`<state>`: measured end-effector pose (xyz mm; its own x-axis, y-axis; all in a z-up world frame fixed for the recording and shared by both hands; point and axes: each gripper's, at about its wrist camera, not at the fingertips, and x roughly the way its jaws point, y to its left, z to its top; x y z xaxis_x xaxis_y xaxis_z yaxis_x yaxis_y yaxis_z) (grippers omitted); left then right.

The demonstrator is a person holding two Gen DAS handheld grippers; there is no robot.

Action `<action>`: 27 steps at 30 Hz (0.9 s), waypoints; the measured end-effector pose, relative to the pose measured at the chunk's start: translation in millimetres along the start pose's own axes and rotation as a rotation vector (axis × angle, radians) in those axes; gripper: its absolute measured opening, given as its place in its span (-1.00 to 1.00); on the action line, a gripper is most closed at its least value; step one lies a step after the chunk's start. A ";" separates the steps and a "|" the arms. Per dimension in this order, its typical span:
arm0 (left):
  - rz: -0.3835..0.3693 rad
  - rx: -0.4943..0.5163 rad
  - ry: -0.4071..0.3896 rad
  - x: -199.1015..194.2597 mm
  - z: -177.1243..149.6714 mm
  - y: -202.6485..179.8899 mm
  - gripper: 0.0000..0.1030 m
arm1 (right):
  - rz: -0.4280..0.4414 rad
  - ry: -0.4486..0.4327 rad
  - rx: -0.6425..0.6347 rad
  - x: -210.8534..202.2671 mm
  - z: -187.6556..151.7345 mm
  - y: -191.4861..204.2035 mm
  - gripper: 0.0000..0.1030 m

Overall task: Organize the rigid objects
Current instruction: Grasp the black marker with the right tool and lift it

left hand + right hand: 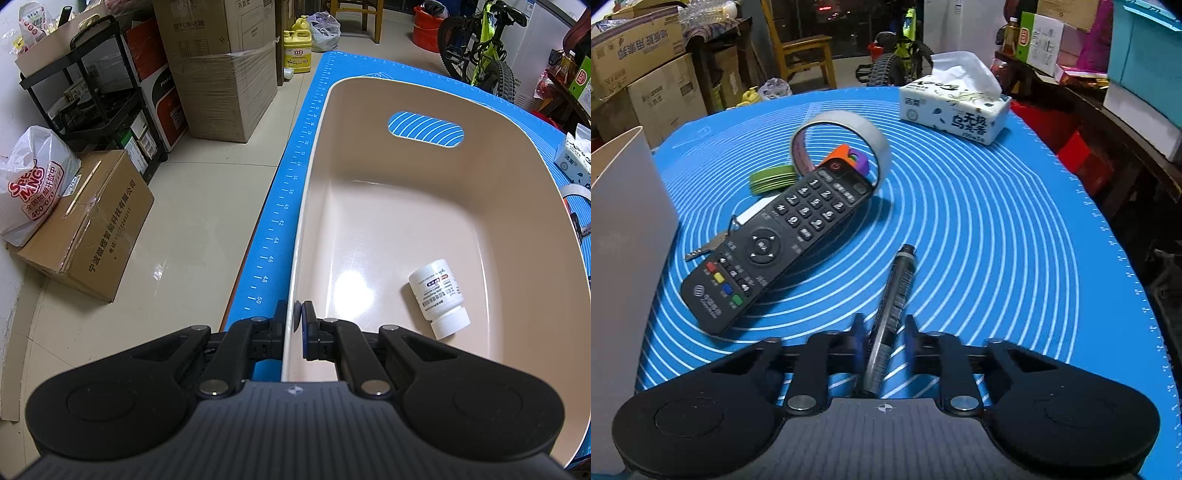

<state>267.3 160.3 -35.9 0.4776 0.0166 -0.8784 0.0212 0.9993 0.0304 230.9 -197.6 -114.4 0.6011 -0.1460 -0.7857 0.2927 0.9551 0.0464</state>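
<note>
- We steady the beige bin (369,229) with our left gripper (298,314), its two fingers pinched onto the near-left rim, one pad inside the wall and one outside, nearly touching through the thin plastic.
- One item already lies in the bin: a white pill bottle (439,297) on its side on the floor, cap toward us, well to the right of the clamped rim.
- Our right gripper (884,332) straddles a dark marker pen (895,295) on the blue mat (1015,229). The fingers stand spread, one on each side of the barrel, with mat showing between the right pad and the pen; the left pad looks close to the barrel, though motion blur keeps us from telling whether it touches.
- We judge the step in hand to be the pick-up of the pen: the pen's lower end runs back between the fingers toward the gripper body, its cap end pointing away up the mat.
- The next move, as we read it, calls for closing squarely across the barrel, lifting clear, then carrying left over the bin's wall (624,206), which rises at the left edge of the right view.
- Awaiting their turn beyond the pen: a black remote control (775,243) resting partly on a tape roll (842,144), green discs (772,179) and a key (705,249) just beside it.
- A tissue pack (955,110) sits well apart at the far side of the mat.
</note>
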 end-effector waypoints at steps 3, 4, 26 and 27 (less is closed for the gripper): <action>0.000 0.000 0.000 0.2 -0.2 0.4 -0.83 | -0.009 -0.005 -0.012 -0.2 -1.0 1.9 -0.47; 0.000 0.000 0.000 0.0 0.0 -0.1 -0.83 | -0.009 -0.006 -0.012 -0.6 -1.3 2.0 -0.47; 0.001 0.004 0.008 -0.5 0.4 -2.2 -0.83 | 0.074 -0.187 0.007 -65.8 37.6 13.7 -0.53; 0.001 0.003 0.008 -0.4 0.4 -2.6 -0.83 | 0.086 -0.202 -0.005 -70.6 42.3 18.1 -0.53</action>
<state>267.4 157.7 -35.5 0.4701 0.0176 -0.8824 0.0237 0.9992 0.0326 225.2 -180.9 -32.1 0.7605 -0.1123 -0.6395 0.2304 0.9675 0.1041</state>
